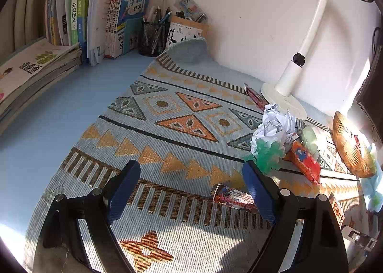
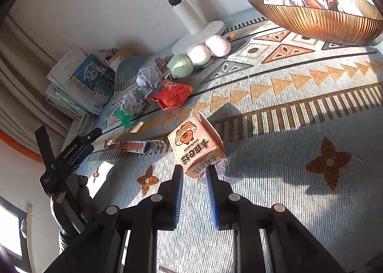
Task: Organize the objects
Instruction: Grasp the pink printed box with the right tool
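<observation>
The right claw [image 2: 194, 172] pinches the lower corner of a small pink cartoon-printed carton [image 2: 195, 145], tilted above the patterned mat [image 2: 299, 153] on the bench. The left claw [image 1: 191, 177] hovers wide open and empty over the mat, just beside a flat printed wrapper [image 1: 231, 197]. A ribbed amber bowl [image 2: 318, 23] holding wrappers sits well apart.

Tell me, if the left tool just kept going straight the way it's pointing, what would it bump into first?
Probably just the patterned mat. The left tool is open and angled down at bare cloth. The long snack packet lies beside its right finger, likely just outside the path, though depth is hard to judge.
</observation>
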The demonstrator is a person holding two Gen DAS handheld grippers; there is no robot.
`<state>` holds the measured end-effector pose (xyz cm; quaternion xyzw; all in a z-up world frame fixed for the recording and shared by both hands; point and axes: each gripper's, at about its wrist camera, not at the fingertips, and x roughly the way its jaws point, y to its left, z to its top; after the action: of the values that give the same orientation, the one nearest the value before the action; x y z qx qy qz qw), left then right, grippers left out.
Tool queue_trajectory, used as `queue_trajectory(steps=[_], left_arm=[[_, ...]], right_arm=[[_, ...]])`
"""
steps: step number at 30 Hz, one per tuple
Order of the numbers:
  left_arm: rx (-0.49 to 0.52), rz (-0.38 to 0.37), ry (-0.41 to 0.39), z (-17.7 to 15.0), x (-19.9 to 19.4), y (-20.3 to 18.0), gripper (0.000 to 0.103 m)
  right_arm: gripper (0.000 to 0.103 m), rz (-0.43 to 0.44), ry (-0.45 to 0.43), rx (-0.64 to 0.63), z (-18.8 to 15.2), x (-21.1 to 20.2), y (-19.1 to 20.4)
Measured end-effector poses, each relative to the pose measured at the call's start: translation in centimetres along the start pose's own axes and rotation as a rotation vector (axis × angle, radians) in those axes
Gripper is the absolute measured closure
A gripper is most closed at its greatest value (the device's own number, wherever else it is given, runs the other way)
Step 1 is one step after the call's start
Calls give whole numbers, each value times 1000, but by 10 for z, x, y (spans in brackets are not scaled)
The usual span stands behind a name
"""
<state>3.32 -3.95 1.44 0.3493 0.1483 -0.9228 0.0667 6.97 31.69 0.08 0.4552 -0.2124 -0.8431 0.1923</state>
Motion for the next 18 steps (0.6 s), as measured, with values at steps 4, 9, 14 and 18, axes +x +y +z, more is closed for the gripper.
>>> queue_trajectory(steps=[4,9,14,18], left_arm=[[4,4,5,0,1,-1,16],[40,-7,27,1,5,-7,16],[198,-92,139,0,20,-36,17],[368,-231,220,-12,16,-68,17]], right_arm=[[61,-10,12,-28,3,-3,-1],[23,-44,13,-172,21,2,19],[22,-170,112,-347,33,35,39],[28,-243,116,-461,30,53,48]])
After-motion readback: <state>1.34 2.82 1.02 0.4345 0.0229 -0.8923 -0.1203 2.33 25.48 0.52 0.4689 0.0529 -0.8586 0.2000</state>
